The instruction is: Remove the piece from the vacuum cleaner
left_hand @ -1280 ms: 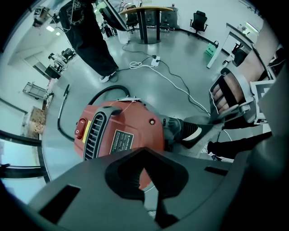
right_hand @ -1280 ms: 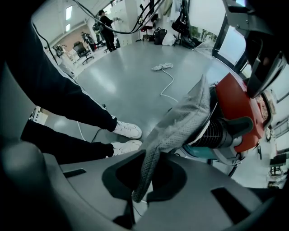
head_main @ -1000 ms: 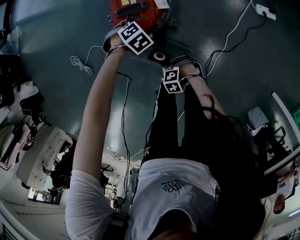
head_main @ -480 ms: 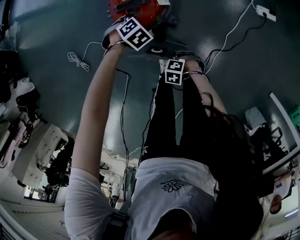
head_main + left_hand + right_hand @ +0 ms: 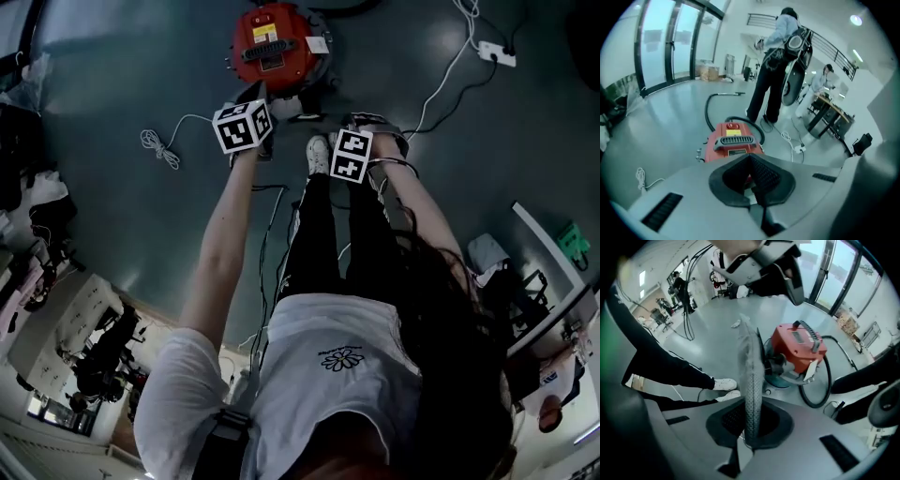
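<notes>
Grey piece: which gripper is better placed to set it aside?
Right. The right gripper is shut on the grey piece, apart from the red vacuum cleaner; the left gripper is shut, empty.

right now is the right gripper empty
No, in the right gripper view the right gripper is shut on a thin grey mesh piece that stands up between its jaws.

The round red vacuum cleaner shows a smooth plastic shell, glossy, catching the light. Under it the grey-green floor is smooth and shiny, almost mirror-like. The thin grey piece looks matt and rough, with a fine mesh weave along its edge. The black fingers of the right gripper are matt and knobbly, rubber by the look, and its grey housing is dull, smooth plastic. The black hose is smooth, faintly glossy.
</notes>
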A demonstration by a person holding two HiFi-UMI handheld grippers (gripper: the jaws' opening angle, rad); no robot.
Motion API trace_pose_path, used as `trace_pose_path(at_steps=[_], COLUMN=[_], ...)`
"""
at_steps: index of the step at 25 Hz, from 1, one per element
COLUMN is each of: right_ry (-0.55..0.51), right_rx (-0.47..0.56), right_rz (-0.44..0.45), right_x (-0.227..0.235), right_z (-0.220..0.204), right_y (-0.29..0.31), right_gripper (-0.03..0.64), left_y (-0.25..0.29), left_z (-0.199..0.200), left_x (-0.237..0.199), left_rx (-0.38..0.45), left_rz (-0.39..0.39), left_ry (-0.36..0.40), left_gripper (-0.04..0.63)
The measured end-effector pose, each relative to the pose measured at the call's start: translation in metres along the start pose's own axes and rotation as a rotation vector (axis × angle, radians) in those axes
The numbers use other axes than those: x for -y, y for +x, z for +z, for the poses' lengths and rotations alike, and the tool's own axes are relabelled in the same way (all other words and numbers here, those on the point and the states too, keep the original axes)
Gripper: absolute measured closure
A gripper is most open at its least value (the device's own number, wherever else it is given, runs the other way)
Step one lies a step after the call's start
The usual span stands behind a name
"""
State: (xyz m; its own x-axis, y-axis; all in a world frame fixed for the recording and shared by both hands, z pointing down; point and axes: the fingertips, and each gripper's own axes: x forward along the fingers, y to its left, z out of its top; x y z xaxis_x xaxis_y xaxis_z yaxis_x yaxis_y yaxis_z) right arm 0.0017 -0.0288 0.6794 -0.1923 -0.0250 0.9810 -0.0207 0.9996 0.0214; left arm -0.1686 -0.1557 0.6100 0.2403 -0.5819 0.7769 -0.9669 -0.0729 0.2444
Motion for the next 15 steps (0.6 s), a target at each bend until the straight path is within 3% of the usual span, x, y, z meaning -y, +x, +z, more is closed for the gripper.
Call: trace_pose_path(at_steps=[8,15], right_ry=[0.266,0.726], right_rx=[0.16,0.566], right_rz=[-0.256,-0.435], right_x=[0.091,0.125], right_z=[0.018,0.066], right_y=[-0.155,-0.311], right_gripper=[0.597,0.595], left_y=[-0.125,-0.271], left_z=[0.095,0.168], left_x=[0.045,0.092], left_rx=[0.293,0.595], left_rz=[0.045,-0.002], left_ry=[-0.072,-0.092], left_gripper=[0.595,0.595])
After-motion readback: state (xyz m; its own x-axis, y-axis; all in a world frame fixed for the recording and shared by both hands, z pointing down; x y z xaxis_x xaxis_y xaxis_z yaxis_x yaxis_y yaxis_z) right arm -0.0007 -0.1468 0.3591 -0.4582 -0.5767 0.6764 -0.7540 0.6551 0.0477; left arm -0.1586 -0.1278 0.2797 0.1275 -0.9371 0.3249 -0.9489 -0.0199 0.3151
